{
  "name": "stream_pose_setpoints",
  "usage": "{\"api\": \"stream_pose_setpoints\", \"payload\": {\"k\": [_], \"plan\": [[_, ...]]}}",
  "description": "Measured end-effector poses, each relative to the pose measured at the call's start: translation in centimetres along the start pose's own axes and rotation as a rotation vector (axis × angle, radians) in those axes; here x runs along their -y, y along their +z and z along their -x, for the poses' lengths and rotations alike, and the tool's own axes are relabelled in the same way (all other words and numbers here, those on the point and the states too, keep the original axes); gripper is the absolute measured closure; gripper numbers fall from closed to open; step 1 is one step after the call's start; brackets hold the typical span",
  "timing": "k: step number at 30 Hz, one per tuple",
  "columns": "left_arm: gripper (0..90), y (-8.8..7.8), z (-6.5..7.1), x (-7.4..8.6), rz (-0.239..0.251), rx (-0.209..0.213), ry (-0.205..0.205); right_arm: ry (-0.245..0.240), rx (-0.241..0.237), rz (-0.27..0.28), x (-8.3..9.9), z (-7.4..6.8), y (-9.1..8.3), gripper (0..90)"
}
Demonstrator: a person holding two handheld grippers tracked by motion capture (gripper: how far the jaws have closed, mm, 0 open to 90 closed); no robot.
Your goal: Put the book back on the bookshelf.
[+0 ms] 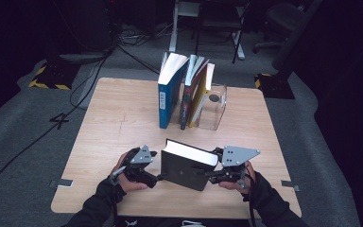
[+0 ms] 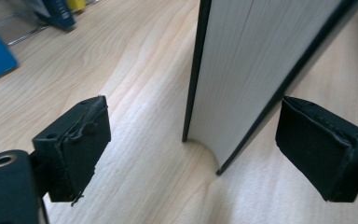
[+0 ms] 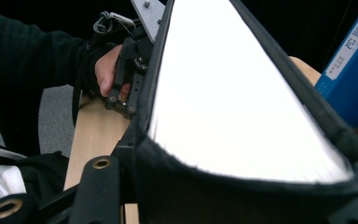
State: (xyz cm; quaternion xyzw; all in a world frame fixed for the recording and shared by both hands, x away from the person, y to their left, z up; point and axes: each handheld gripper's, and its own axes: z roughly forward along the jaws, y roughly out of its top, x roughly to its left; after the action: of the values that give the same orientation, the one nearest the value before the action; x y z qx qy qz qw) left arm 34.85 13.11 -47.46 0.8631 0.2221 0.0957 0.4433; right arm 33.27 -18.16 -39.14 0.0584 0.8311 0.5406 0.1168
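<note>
- A thick black hardcover book [image 1: 185, 165] stands on the wooden counter [image 1: 113, 123] near its front edge, midway between the two front corners.
- The left claw [image 2: 191, 140] is released, its pads either side of the book's corner without touching.
- The right claw [image 1: 207, 173] grips the book's other end.
- More books [image 1: 171, 90] stand by a clear bookend [image 1: 216, 106] at the back edge.

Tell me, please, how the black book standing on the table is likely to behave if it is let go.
The black book stands on edge, so it may tip. Its thick page block suggests weight. Hard covers look stiff, likely smooth against the right gripper.
</note>
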Motion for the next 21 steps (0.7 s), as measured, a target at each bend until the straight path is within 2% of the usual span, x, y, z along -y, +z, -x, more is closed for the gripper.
{"api": "stream_pose_setpoints", "payload": {"k": [2,5,8,11,13,14,15,16,21], "plan": [[14.6,0.0,0.0,0.0,0.004,-0.002,-0.005,0.006,0.013,-0.012,-0.1,-0.1,-0.2,50.3],[14.4,0.4,-0.1,0.0,0.016,-0.003,-0.018,0.008,0.025,-0.024,0.0,-0.2,-0.8,50.3],[14.5,1.3,0.3,-0.5,0.029,-0.019,-0.009,0.015,0.040,-0.046,0.2,-0.1,-1.6,50.0],[14.7,2.3,0.5,-0.9,0.047,-0.025,-0.025,0.017,0.057,-0.073,0.2,0.1,-2.4,49.3],[15.9,2.9,0.8,-1.2,0.049,-0.026,-0.022,0.024,0.068,-0.091,0.2,0.2,-2.8,48.4],[16.2,2.9,0.8,-1.2,0.049,-0.026,-0.022,0.024,0.068,-0.091,0.2,0.2,-2.8,48.4],[16.0,3.4,1.0,-1.5,0.049,-0.012,-0.013,0.053,0.053,-0.106,0.0,0.5,-3.2,47.4],[15.9,3.6,1.1,-1.5,0.047,-0.003,-0.013,0.059,0.044,-0.117,-0.1,0.7,-3.2,47.2],[15.7,4.1,1.5,-1.7,0.043,0.002,-0.004,0.066,0.032,-0.172,-1.0,0.9,-2.9,46.8]]}}
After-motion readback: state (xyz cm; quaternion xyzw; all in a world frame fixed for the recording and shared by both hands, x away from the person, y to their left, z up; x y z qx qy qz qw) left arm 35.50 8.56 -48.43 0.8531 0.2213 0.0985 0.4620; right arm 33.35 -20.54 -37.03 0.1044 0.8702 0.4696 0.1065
